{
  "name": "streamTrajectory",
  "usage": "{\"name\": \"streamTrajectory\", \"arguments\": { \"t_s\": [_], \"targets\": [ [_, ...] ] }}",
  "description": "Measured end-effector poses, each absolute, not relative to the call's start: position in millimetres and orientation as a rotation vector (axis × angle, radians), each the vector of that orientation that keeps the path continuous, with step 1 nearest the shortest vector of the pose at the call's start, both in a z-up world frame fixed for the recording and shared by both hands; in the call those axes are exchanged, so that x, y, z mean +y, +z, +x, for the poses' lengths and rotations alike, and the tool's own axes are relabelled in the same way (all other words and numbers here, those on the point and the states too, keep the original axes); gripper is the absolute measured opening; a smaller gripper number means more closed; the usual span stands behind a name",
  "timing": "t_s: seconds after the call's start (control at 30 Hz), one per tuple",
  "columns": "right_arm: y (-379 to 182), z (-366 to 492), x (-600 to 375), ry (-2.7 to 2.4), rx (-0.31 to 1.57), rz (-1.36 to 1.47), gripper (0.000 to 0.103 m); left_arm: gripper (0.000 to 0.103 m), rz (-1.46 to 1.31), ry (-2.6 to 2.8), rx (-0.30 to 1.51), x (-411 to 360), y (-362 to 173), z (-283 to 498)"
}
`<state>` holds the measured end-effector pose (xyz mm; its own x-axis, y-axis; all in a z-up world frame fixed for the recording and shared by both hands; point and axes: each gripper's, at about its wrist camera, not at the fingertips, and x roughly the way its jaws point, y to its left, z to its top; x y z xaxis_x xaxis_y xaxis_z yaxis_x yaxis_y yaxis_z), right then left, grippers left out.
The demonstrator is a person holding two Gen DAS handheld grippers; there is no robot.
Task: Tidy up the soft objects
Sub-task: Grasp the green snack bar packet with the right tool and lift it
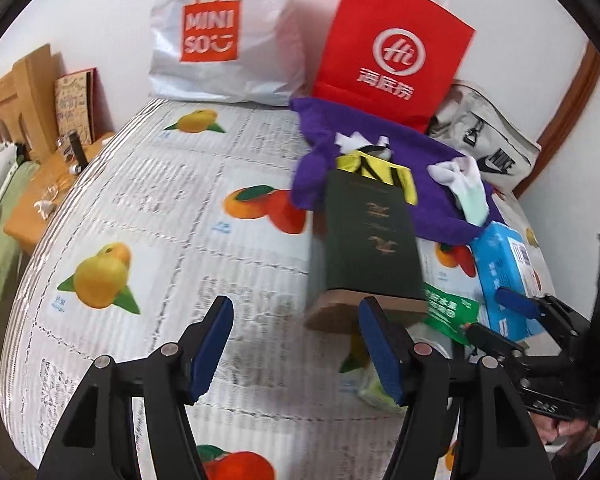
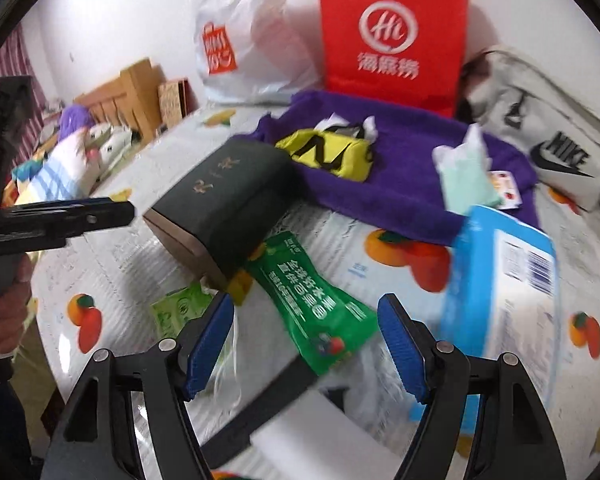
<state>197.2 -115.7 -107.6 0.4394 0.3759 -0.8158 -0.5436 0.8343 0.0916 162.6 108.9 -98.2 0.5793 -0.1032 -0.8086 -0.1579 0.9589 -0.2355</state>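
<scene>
Left hand-held gripper point(image 1: 296, 344) spread, empty | right hand-held gripper point(image 2: 306, 344) spread, empty | red bag point(image 1: 392, 48) upright, contents hidden

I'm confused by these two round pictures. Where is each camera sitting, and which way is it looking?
Left wrist: sits on the left gripper, looking down across the table at the dark green box; the right gripper shows at its right edge.
Right wrist: sits on the right gripper, looking down at the green packet; the left gripper and a hand show at left.
Shared: box, purple cloth, red bag.
</scene>
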Motion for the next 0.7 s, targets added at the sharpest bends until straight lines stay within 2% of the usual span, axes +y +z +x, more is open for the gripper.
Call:
{"name": "streamTrajectory", "arguments": {
  "t_s": [0.43,0.47,0.5,0.6,0.7],
  "targets": [
    [-158,236,-74,0.597,1.142,-0.337,0.073,0.063,-0.349,0.002,0.949,133,-111,169],
    [-159,236,-73,0.596,1.138,-0.347,0.068,0.063,-0.351,0.000,0.949,134,-111,169],
    [-158,236,-72,0.599,1.133,-0.351,0.057,0.063,-0.352,0.000,0.948,135,-111,168],
    [-155,237,-73,0.603,1.122,-0.350,0.032,0.063,-0.355,0.003,0.945,135,-110,165],
    [-150,234,-79,0.610,1.104,-0.329,0.024,0.063,-0.352,0.006,0.943,134,-107,160]
  ]
}}
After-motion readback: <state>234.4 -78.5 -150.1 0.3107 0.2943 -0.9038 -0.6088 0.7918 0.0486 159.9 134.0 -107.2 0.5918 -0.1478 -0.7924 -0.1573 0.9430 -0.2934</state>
